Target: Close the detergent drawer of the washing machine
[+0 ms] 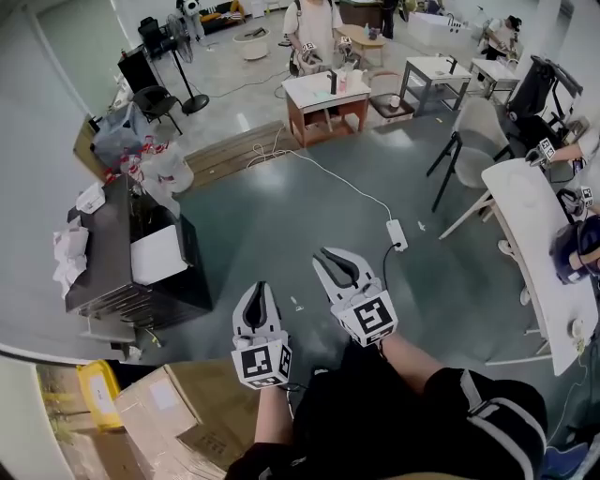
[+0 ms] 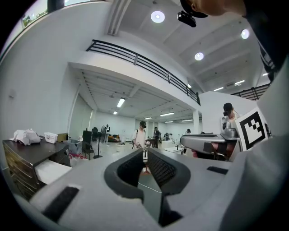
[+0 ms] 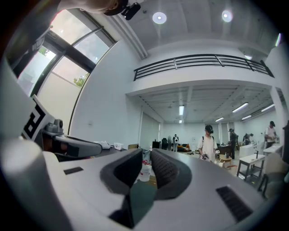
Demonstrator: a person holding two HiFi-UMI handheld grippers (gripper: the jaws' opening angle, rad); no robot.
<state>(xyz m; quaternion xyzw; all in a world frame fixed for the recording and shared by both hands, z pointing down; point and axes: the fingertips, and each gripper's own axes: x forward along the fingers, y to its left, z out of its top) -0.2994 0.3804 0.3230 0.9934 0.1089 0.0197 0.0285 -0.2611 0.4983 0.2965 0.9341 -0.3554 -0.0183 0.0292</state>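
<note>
Containers first. One cardboard box sits at the lower left of the head view, flaps shut, contents unseen. One white tub stands on the floor at the far end of the room, and its contents are too small to tell. A dark worktop along the left wall carries crumpled white bags.

Counts: two claws. One power strip lies on the green floor with a white cable running from it. One wooden-legged table stands beyond it with a few small things on top. One person stands behind that table.

The left claw is clenched, tips meeting, nothing in it. The right claw is released a little, leaving a narrow gap with nothing between the pads (only distant room shows through). Both are held level, side by side, just beyond the dark sleeves and over open floor.

Task item: the drawer of the washing machine shows in none of the three views, so its place relative to either claw cannot be told.
</note>
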